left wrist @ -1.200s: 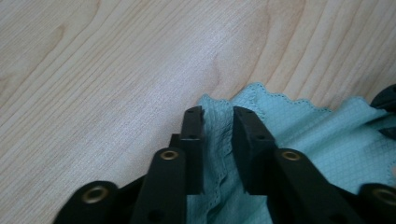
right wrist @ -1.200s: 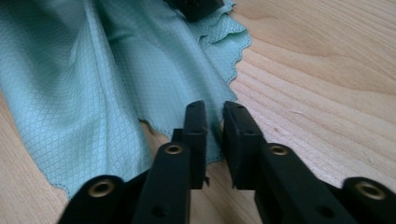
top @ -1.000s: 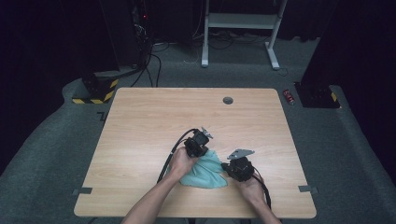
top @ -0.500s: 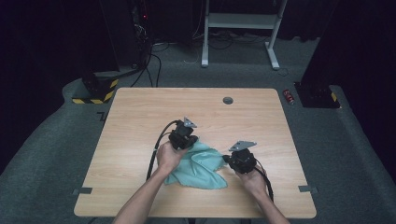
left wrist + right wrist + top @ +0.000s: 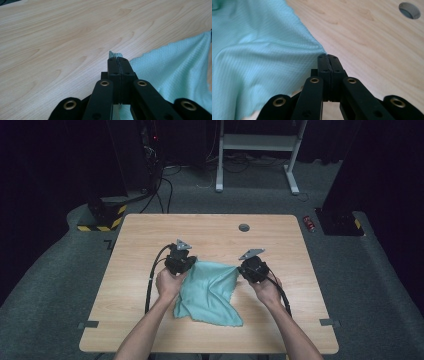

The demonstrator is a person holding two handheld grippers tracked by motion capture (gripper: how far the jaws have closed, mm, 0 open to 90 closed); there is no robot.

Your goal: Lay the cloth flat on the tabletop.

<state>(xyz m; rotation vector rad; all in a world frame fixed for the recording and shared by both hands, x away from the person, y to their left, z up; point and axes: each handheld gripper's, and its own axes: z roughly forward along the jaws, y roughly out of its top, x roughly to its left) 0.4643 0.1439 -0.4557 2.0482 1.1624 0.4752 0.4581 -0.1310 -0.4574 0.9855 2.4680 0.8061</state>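
Teal cloth stretched between my two grippers

My left gripper (image 5: 117,59) was clamped on one corner of the teal cloth (image 5: 207,290), my right gripper (image 5: 327,56) on another; the rest draped behind both onto the wooden worktop (image 5: 140,235).

Each black gripper, left gripper (image 5: 181,261) and right gripper (image 5: 253,268), carries a grey three-cornered plate and trails a black cable. Brass-ringed rivets stud the black jaw links. The person's forearms are bare.
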